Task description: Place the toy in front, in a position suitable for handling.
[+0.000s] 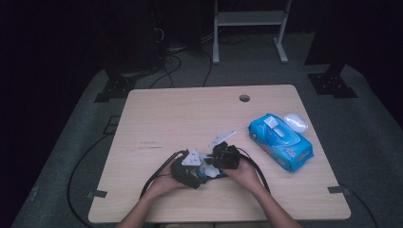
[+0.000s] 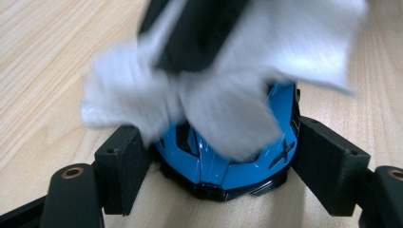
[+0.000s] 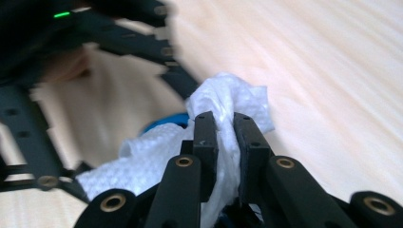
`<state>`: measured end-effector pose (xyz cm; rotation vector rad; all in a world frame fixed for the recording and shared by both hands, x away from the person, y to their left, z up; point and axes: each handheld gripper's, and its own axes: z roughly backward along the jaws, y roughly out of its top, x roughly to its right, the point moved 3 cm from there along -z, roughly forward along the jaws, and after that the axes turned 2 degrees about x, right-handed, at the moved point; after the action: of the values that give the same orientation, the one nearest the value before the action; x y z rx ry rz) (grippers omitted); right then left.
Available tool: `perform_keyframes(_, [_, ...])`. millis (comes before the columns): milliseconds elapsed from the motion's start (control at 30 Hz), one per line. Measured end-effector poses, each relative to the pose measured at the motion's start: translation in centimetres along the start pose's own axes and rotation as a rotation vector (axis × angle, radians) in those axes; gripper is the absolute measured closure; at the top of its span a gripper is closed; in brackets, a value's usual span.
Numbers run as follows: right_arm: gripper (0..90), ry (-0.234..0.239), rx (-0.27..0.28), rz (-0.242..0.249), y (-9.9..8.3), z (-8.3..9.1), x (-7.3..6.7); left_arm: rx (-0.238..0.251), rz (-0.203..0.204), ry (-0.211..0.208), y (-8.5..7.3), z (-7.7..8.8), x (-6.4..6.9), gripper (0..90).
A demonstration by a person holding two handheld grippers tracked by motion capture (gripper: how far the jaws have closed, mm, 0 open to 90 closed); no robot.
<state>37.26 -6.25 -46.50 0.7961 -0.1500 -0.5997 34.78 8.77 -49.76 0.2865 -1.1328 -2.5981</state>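
Note:
A small blue and black toy (image 2: 228, 171) sits on the table, clamped from both sides between the jaws of my left gripper (image 2: 214, 164). Over it hangs a crumpled white wipe (image 2: 228, 95), blurred, draped across the toy's top. My right gripper (image 3: 224, 127) is shut on that wipe (image 3: 237, 99), and a sliver of the blue toy (image 3: 166, 121) shows behind it. In the high view both hands meet near the table's front middle: the left gripper (image 1: 200, 175) at left, the right gripper (image 1: 214, 164) just right of it, the toy (image 1: 211, 175) between them.
A blue pack of wet wipes (image 1: 280, 141) lies at the right of the wooden table (image 1: 180, 114), with a clear plastic piece (image 1: 295, 122) behind it. A cable hole (image 1: 244, 98) sits near the far edge. Black cables (image 1: 159, 173) trail off the front.

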Motion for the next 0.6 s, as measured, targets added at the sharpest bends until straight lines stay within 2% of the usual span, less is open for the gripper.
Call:
perform_keyframes(33, [80.2, -0.006, 0.004, -0.027, -0.1, 0.1, 0.5, 0.000, 0.001, 0.000, 0.0, 0.0, 0.0, 24.2])
perform_keyframes(67, [80.1, 0.007, 0.007, -0.054, -0.1, -0.1, 0.7, 0.000, 0.004, -0.001, 0.0, 0.0, 0.0, 24.2])
perform_keyframes(100, [80.1, 0.007, 0.007, -0.054, -0.1, -0.1, 0.7, 0.000, 0.004, -0.001, 0.0, 0.0, 0.0, 24.2])
perform_keyframes(167, [80.1, -0.015, -0.004, -0.001, 0.2, -0.5, 0.1, 0.002, 0.004, 0.000, 0.0, 0.0, 0.0, 24.2])
perform_keyframes(233, [80.1, -0.005, -0.013, -0.006, 0.1, -0.3, 0.3, 0.000, 0.004, 0.001, 0.0, 0.0, 0.0, 24.2])
perform_keyframes(300, [80.1, -0.010, -0.010, -0.027, -0.3, 0.4, 1.1, -0.001, 0.002, 0.002, 0.0, 0.0, 0.0, 24.2])
perform_keyframes(400, [80.1, -0.069, -0.021, -0.034, -1.4, 2.0, 2.6, 0.002, 0.003, 0.001, 0.0, 0.0, 0.0, 24.2])
perform_keyframes(433, [80.1, -0.069, -0.021, -0.034, -1.4, 2.0, 2.6, 0.002, 0.003, 0.001, 0.0, 0.0, 0.0, 24.2])
perform_keyframes(467, [80.1, -0.069, -0.021, -0.069, -2.2, 3.1, 3.5, 0.000, 0.001, 0.000, 0.0, 0.0, 0.0, 24.2])
perform_keyframes(500, [80.1, -0.069, -0.021, -0.069, -2.2, 3.1, 3.5, 0.000, 0.001, 0.000, 0.0, 0.0, 0.0, 24.2])
perform_keyframes(533, [80.1, -0.093, -0.021, -0.073, -2.6, 3.7, 3.9, -0.002, 0.001, 0.001, 0.0, 0.0, 0.0, 24.2])
perform_keyframes(600, [80.1, -0.075, -0.009, -0.081, -2.6, 3.7, 3.7, -0.002, 0.000, 0.001, 0.0, 0.0, 0.0, 24.2])
